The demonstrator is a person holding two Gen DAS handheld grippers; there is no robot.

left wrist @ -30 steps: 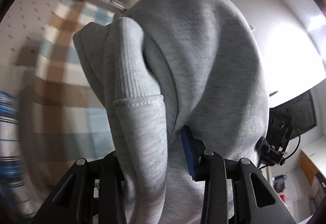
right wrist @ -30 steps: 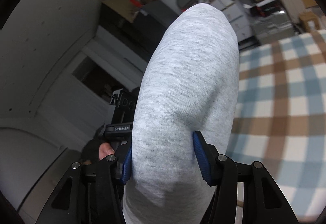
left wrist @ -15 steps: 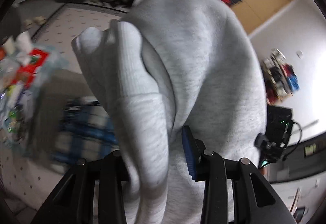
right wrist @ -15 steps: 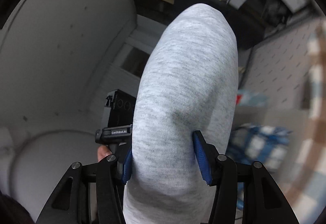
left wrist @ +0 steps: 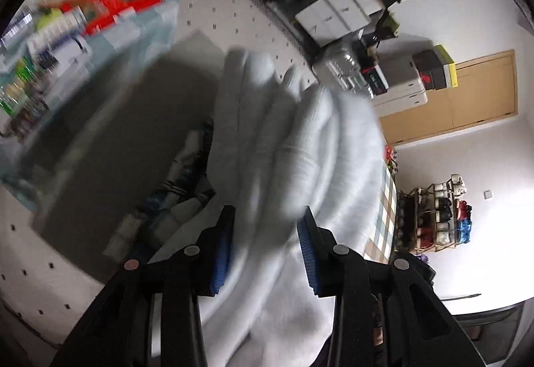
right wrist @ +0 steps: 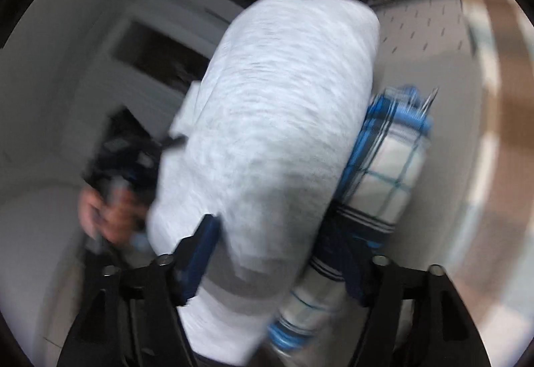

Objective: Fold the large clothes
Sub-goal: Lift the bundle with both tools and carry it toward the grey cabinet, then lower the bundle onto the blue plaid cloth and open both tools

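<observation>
A folded grey sweatshirt (left wrist: 300, 150) fills the middle of both wrist views, blurred by motion. My left gripper (left wrist: 265, 246) is shut on its ribbed edge, both blue pads pressed into the fabric. My right gripper (right wrist: 277, 253) has its jaws opening. The grey sweatshirt (right wrist: 273, 120) still lies between them, but the right pad stands clear of it. Just beyond and beneath it lies a folded blue-and-white plaid cloth (right wrist: 390, 173), seen darker in the left wrist view as the plaid cloth (left wrist: 180, 186). A hand (right wrist: 106, 210) holding the other gripper shows at the left.
The plaid cloth lies on a grey surface (left wrist: 100, 120). A stand crowded with packets (left wrist: 83, 16) is upper left, white drawers (left wrist: 337, 9) and a wooden door (left wrist: 467, 93) behind. A checked tablecloth (right wrist: 500, 100) edges the right side.
Both grippers have swung away from the checked table, down toward the grey surface and plaid cloth. The right jaws have widened off the sweatshirt. The left grip is unchanged.
</observation>
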